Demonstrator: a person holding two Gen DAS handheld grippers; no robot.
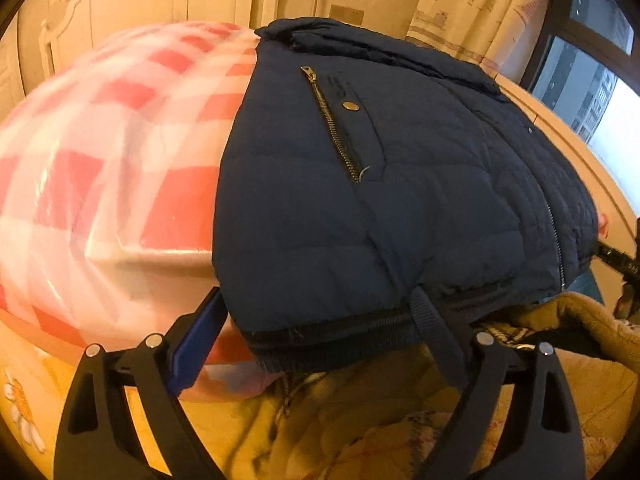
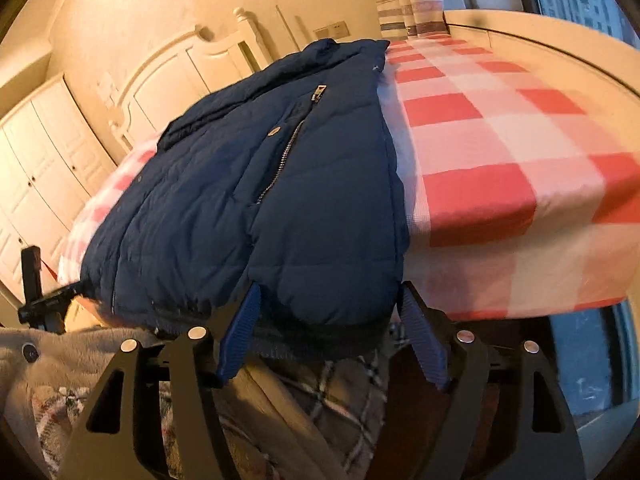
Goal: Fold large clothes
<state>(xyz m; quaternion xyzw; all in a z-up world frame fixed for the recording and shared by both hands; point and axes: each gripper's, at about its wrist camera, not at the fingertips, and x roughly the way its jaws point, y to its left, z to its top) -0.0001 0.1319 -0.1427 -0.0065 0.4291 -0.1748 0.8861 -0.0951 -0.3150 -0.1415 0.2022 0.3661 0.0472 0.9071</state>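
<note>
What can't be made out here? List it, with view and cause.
- Sleeves of the navy jacket: neither view shows them, the folded body covers them.
- Checked bedsheet: smeared by motion blur, left wrist view.
- Left gripper fingertips: hidden under the jacket hem, left wrist view.

A home bedroom: checked bed (image 2: pixel 500 152), white headboard (image 2: pixel 192 64), wardrobe (image 2: pixel 44 148).

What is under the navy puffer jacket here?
The navy puffer jacket lies on a red-and-white checked bedsheet, its hem overhanging the bed edge. Anything directly beneath it is covered.
</note>
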